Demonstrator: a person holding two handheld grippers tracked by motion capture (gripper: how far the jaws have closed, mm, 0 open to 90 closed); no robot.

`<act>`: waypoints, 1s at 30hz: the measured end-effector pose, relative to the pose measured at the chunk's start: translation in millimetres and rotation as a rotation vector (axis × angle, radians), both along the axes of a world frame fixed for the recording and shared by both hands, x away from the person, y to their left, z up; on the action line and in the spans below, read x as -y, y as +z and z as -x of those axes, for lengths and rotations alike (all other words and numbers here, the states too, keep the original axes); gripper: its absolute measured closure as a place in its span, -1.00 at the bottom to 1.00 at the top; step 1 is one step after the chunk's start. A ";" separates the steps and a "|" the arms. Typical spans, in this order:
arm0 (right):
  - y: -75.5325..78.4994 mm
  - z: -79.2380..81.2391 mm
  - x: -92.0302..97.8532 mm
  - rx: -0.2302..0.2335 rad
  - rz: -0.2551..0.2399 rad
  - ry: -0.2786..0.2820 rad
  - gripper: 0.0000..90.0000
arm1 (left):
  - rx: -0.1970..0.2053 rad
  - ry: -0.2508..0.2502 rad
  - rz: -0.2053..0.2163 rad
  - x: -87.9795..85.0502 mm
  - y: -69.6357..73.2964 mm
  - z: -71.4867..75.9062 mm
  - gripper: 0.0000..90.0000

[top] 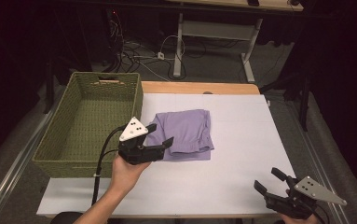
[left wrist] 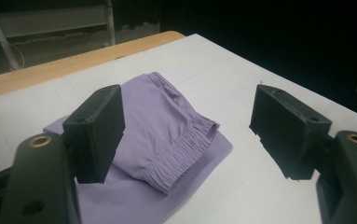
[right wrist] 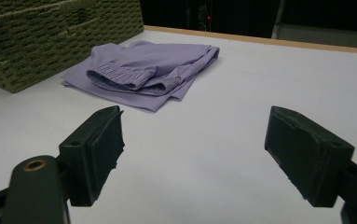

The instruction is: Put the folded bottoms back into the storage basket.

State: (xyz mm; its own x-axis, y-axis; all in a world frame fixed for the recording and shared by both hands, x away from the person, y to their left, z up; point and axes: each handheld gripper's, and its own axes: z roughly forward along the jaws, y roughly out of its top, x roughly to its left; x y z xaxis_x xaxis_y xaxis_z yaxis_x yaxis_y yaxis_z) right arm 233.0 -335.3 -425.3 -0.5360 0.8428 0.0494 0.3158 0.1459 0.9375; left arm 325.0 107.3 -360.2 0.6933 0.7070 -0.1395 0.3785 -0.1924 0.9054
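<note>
The folded lilac shorts [top: 185, 133] lay near the middle of the desk [top: 241, 177], with the woven basket [top: 55, 140] just beside them at nine o'clock. The left claw [top: 160, 134] hovered at their near-left corner, spread wide and empty. A pinch there would likely catch only the top layer, so the fold could spill open on lifting. The right claw [top: 271, 179] waited wide at five o'clock, well apart.
</note>
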 end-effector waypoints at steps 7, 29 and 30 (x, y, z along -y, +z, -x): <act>-0.1 -0.3 -0.1 -0.005 -0.006 0.002 -0.56 | -0.018 0.002 -0.020 9.2 -1.0 -9.9 -0.51; -0.6 -1.2 -1.0 -0.007 0.007 -0.005 -0.56 | -0.112 0.029 -0.114 38.4 -12.4 -44.6 -0.58; -0.6 -1.4 -1.0 -0.007 0.008 -0.005 -0.56 | -0.117 0.034 -0.120 39.5 -12.8 -46.8 -0.58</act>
State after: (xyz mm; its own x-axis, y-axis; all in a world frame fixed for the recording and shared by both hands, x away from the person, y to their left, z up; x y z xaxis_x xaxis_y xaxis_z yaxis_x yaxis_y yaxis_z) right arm 234.4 -334.3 -425.9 -0.5312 0.8460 0.0461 0.3229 0.1518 0.9342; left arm 371.8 67.8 -372.9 0.6524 0.7466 -0.1307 0.4882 -0.2820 0.8259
